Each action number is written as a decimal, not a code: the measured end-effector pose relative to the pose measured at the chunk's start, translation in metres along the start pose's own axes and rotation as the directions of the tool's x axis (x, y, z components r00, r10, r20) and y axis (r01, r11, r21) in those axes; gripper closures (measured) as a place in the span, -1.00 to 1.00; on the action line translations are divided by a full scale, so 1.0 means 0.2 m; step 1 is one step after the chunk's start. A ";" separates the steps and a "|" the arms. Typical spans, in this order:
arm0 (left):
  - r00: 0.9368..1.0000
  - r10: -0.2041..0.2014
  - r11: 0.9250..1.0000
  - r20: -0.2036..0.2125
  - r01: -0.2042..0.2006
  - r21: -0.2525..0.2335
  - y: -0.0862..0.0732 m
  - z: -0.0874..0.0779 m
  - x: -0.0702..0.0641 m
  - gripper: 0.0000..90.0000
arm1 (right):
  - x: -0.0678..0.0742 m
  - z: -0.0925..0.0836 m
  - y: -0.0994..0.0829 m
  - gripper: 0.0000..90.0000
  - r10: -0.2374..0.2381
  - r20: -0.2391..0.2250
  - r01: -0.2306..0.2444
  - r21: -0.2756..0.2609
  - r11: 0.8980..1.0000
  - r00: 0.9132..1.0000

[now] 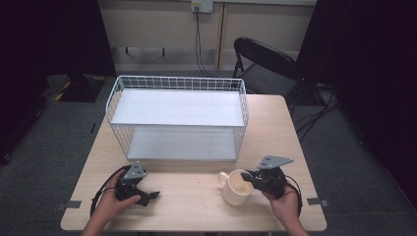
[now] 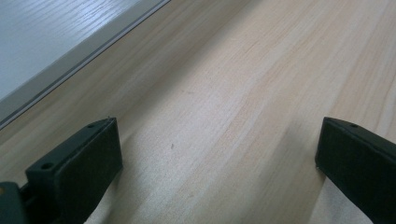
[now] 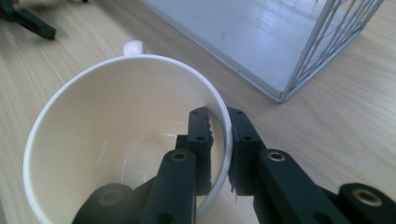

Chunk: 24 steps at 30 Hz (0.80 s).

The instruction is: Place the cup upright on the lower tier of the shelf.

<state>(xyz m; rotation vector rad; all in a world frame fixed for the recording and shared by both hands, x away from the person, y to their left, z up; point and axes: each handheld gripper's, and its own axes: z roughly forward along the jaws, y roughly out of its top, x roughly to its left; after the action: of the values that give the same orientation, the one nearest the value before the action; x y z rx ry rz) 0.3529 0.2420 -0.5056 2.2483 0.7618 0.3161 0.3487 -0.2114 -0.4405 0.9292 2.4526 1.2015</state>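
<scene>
On the table (image 1: 196, 196): one mug (image 1: 236, 187), one wire shelf (image 1: 178, 118), two grippers.

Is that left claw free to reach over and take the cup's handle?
Probably yes: the left gripper is open, bare table lies between, and the cup turns its handle that way.

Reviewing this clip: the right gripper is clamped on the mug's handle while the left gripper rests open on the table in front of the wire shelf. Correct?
Not quite. The right gripper is clamped on the mug's rim, one jaw inside the wall and one outside; the handle sits on the far side, untouched, as the right gripper view shows. The left gripper does rest open on the table before the wire shelf.
</scene>
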 end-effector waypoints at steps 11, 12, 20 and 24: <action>1.000 0.000 1.000 0.000 0.000 -0.001 0.00 0.00 0.00 -1.00 | 0.01 -0.02 0.04 0.82 0.048 -0.006 -0.049 -0.039 0.998 0.999; 1.000 -0.004 1.000 0.002 0.004 -0.001 0.00 0.00 0.00 -1.00 | 0.01 -0.03 0.04 0.82 0.053 -0.002 -0.053 -0.048 0.997 0.999; 1.000 -0.004 1.000 0.002 0.004 -0.001 0.00 0.00 0.00 -1.00 | 0.01 -0.02 0.08 0.82 0.064 0.008 -0.064 -0.053 0.997 0.998; 1.000 -0.004 1.000 0.002 0.004 -0.001 0.00 0.00 0.00 -1.00 | 0.01 0.00 0.09 0.82 0.063 0.015 -0.062 -0.045 0.997 0.998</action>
<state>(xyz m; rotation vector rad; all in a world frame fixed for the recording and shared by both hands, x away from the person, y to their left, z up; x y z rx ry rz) 0.3531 0.2418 -0.5059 2.2460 0.7645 0.3124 0.3554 -0.2009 -0.4263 1.0066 2.3906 1.2585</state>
